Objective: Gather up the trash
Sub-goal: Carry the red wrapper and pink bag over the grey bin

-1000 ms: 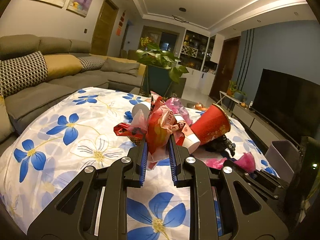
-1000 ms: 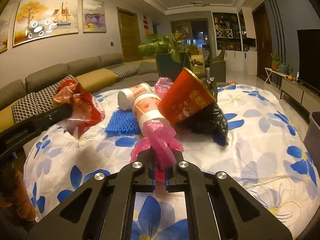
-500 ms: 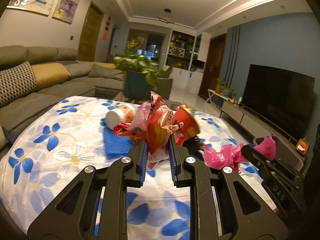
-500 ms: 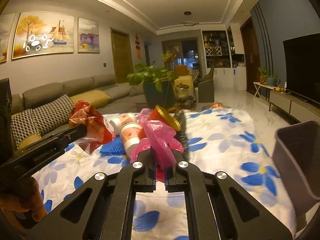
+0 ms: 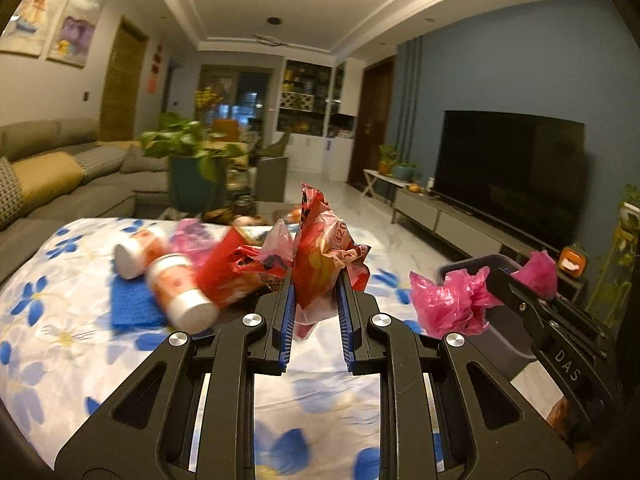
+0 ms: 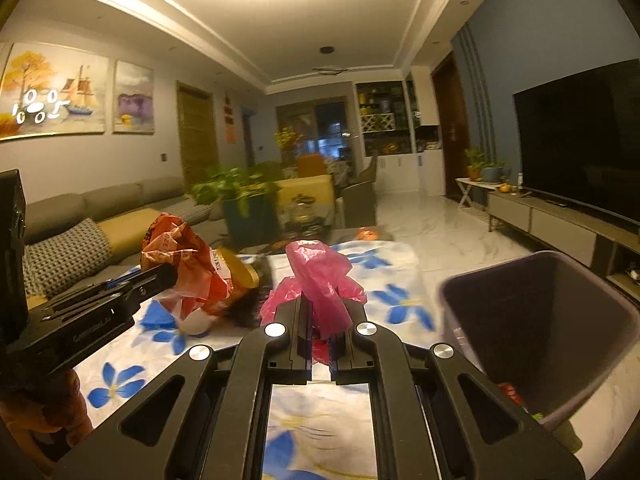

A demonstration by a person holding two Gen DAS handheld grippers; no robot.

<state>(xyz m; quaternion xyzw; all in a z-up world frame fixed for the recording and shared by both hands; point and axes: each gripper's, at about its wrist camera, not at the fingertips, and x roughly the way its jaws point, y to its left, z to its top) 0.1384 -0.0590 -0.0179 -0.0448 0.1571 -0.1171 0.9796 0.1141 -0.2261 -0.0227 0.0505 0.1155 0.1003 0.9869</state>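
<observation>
Living room, floral blue-and-white tablecloth (image 5: 60, 344) | left gripper (image 5: 316, 312) clamps crumpled red snack wrapper (image 5: 320, 264) | right gripper (image 6: 323, 332) pinches pink plastic bag (image 6: 316, 280) | step: carrying both off table's right edge | next: over grey plastic bin (image 6: 560, 320), release

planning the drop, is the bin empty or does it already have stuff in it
Not empty: the right wrist view shows the grey bin with a red scrap and a green bit at its bottom; the rest is hidden.
</observation>
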